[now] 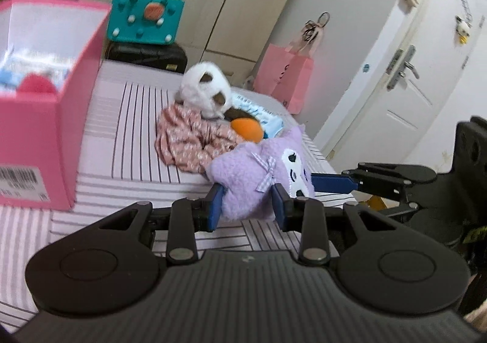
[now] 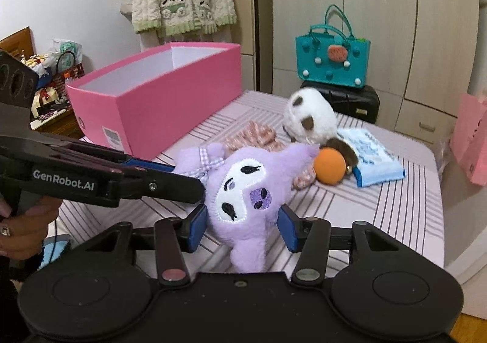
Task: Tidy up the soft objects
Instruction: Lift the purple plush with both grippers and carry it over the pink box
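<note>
While the purple plush (image 2: 243, 194) lies on the near part of the striped bed (image 2: 395, 209), both tongs clamp it: the left tongs (image 1: 248, 206) squeeze one side, blue pads pressed into the fur, and the right tongs (image 2: 242, 227) pinch it below its face. Just beyond lie a floral cloth (image 1: 191, 142), an orange ball (image 2: 329, 167) and a white plush (image 2: 310, 121); the pink box (image 2: 158, 99) stands far left.

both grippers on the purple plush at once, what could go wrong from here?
1. The left gripper and right gripper both straddle the purple plush; pulling in different directions could stretch it or slip it free.
2. Their fingers cross close together and might collide.
3. The plush touches the floral cloth and sits near the orange ball; lifting toward the pink box may drag or roll them.
</note>
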The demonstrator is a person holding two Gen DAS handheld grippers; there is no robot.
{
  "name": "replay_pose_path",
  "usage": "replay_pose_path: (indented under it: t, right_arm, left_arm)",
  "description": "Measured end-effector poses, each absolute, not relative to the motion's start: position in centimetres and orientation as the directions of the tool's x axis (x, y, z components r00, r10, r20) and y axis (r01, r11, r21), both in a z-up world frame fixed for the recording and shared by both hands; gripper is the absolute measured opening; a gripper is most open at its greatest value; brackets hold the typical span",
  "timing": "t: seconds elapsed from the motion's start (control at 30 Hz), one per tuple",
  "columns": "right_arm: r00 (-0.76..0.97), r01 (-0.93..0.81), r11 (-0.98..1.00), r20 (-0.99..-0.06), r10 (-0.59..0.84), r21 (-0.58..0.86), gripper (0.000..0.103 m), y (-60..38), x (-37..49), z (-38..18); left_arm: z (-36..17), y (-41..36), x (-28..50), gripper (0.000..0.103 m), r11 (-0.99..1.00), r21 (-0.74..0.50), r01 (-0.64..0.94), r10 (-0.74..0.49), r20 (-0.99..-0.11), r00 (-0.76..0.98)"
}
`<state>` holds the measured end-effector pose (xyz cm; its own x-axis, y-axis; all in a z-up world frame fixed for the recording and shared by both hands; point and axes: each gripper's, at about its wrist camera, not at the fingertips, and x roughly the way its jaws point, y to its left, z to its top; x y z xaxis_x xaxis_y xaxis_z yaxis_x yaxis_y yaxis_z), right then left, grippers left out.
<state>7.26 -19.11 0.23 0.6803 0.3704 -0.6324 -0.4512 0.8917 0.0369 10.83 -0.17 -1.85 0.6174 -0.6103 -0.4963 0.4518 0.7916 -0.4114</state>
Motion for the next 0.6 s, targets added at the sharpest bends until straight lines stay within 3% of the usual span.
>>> replay_pose_path:
  t: [0.6]
  right_arm:
    - [0.652,-0.566,0.824,-0.613,0.447,0.0,0.063,-12.7,7.8,8.1]
  left_arm:
    - [6.6,6.4,9.7,0.036,0.828,-0.312,0.467,-0.561,-0.488,0.669]
